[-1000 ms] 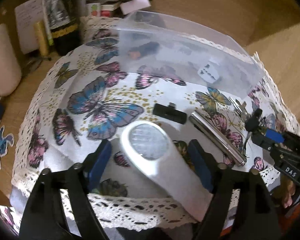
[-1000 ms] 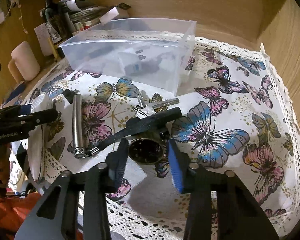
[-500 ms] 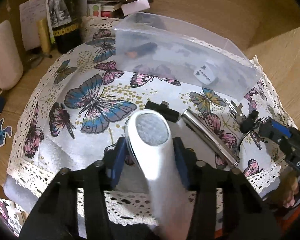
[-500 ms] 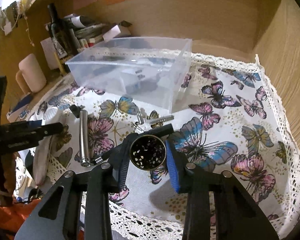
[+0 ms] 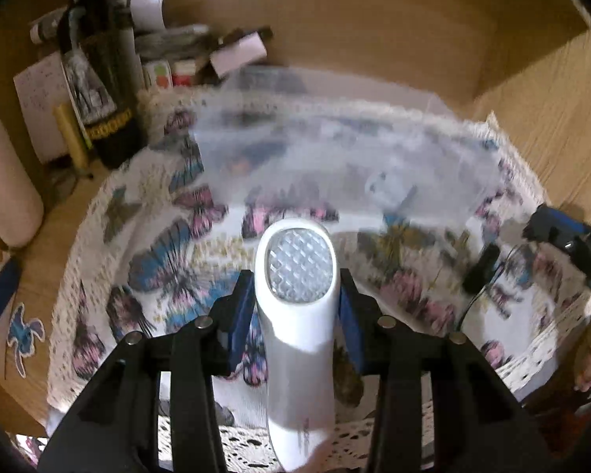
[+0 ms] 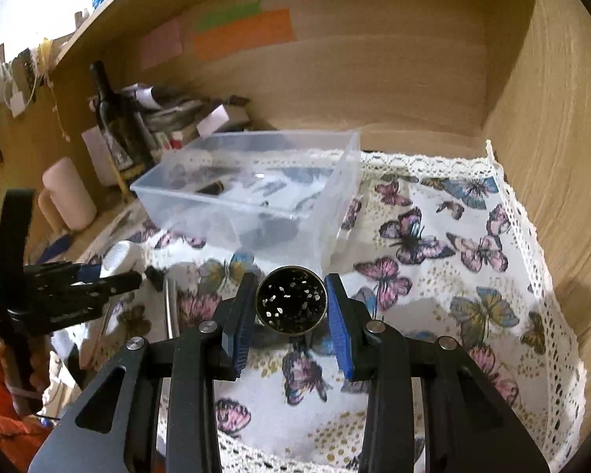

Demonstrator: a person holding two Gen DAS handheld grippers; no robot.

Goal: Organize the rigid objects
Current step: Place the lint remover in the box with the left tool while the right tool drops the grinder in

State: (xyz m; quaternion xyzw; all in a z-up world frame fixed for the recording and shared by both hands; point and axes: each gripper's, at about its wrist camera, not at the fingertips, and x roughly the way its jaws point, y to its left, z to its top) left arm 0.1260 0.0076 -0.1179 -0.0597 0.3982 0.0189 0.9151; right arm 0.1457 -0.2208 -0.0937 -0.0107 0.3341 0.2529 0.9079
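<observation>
White torch (image 5: 297, 311) clamped between the blue pads of the left gripper (image 5: 295, 307), head forward, raised off the butterfly cloth (image 6: 433, 276); small round tin (image 6: 291, 300) pinched likewise in the right gripper (image 6: 291, 307), also clear of the cloth. Judged the carrying step, both pieces picked up and not yet stowed, with the clear plastic box (image 6: 335, 197) just ahead of each gripper and already partly filled. Next called for: forward over the near wall, then release inside, one hand at a time to avoid a clash above the box.

No legible text anywhere.
</observation>
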